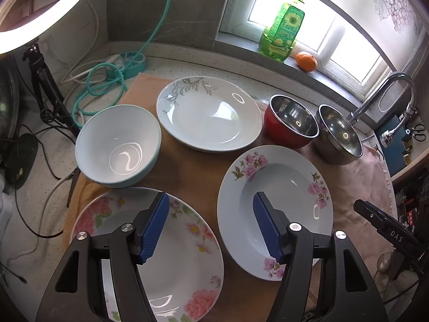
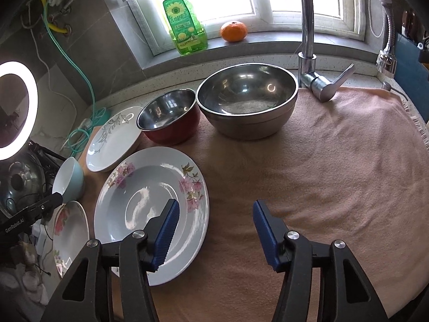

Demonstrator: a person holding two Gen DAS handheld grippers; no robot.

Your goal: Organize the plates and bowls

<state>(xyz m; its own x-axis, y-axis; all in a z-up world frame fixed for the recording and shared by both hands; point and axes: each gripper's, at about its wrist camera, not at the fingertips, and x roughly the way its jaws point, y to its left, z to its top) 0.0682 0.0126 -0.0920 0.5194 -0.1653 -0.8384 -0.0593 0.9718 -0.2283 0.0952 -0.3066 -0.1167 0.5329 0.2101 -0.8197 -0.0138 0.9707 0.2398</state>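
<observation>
Three plates and three bowls lie on a cloth-covered counter. My left gripper is open and empty, above the gap between a pink-rose plate and a pink-blossom deep plate. Beyond are a light-blue bowl, a grey-leaf plate, a red steel-lined bowl and a steel bowl. My right gripper is open and empty, above the blossom plate's right rim. The red bowl and the large steel bowl stand behind it.
A tap rises at the back right by the sink. A green soap bottle and an orange sit on the window sill. A ring light, tripod and teal cable stand left. Pink cloth spreads right.
</observation>
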